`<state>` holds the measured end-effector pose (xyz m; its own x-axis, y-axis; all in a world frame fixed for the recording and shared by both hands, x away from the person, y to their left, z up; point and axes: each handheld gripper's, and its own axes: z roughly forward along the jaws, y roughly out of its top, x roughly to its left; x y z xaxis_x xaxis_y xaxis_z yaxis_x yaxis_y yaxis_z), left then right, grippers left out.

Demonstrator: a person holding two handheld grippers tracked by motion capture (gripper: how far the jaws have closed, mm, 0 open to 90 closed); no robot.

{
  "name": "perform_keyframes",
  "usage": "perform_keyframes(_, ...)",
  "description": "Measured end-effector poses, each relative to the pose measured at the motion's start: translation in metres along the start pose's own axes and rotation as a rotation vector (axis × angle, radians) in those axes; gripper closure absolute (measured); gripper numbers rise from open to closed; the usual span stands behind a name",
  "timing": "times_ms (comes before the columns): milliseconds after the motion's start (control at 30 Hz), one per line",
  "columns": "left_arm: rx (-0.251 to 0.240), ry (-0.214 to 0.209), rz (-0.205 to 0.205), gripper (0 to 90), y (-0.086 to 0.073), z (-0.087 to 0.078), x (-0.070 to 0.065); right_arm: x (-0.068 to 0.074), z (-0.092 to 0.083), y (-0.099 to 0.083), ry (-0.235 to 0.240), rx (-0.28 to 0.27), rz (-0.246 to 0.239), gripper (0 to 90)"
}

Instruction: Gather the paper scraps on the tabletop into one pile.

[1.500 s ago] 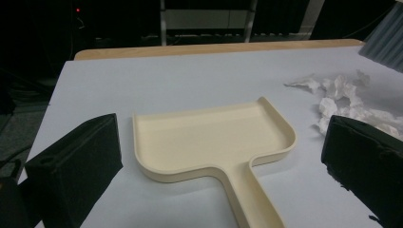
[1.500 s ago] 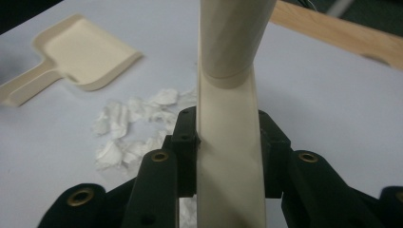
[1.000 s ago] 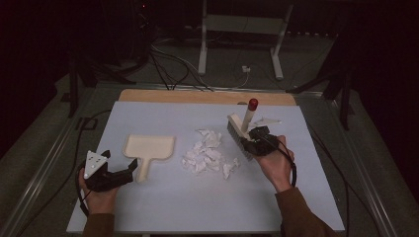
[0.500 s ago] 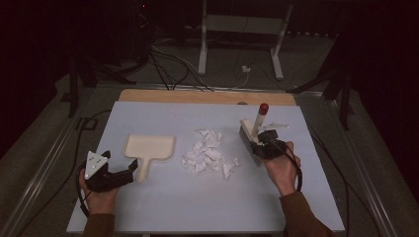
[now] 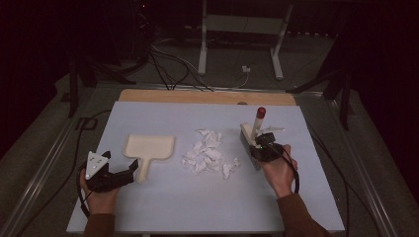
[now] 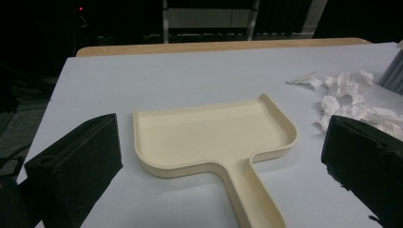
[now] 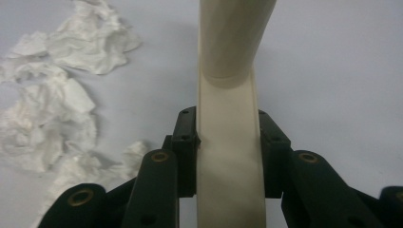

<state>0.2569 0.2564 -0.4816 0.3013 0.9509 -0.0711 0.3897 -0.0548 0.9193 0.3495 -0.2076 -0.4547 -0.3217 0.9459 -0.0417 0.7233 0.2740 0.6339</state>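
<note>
A cream dustpan (image 5: 148, 147) lies flat left of centre, its handle pointing toward the person. My left gripper (image 5: 131, 173) rests on the table at that handle's end. In the left gripper view its jaws stand wide open on either side of the dustpan (image 6: 214, 133), touching nothing. A heap of crumpled white paper scraps (image 5: 207, 155) lies mid-table. Right of it, my right gripper (image 5: 262, 148) is shut on a cream hand brush (image 5: 249, 133), whose red-tipped handle (image 5: 261, 112) points up and away. In the right gripper view the pads press both sides of the brush (image 7: 230, 47), with scraps (image 7: 52, 95) to its left.
A pale blue sheet (image 5: 197, 207) covers the table, with a wooden strip (image 5: 197, 96) along the far edge. Cables (image 5: 168, 64) and a metal stand's legs (image 5: 276, 49) lie on the dark floor beyond. Each gripper's cable trails off the table's side.
The right hand has carried the brush a little to the right and lower toward the table. The left gripper, dustpan and scraps have stayed put.
</note>
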Motion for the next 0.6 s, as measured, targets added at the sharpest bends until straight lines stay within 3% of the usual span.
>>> perform_keyframes(233, 0.0, 0.002, 0.0, 0.4, 0.0, 0.0, 0.0, 0.019, 0.003, 0.004, 0.017, -0.004, -0.016, 68.1)
perform_keyframes(600, -0.001, 0.002, 0.002, 0.4, 0.0, -0.001, 0.001, 0.049, 0.003, 0.007, 0.099, -0.01, -0.038, 68.1)
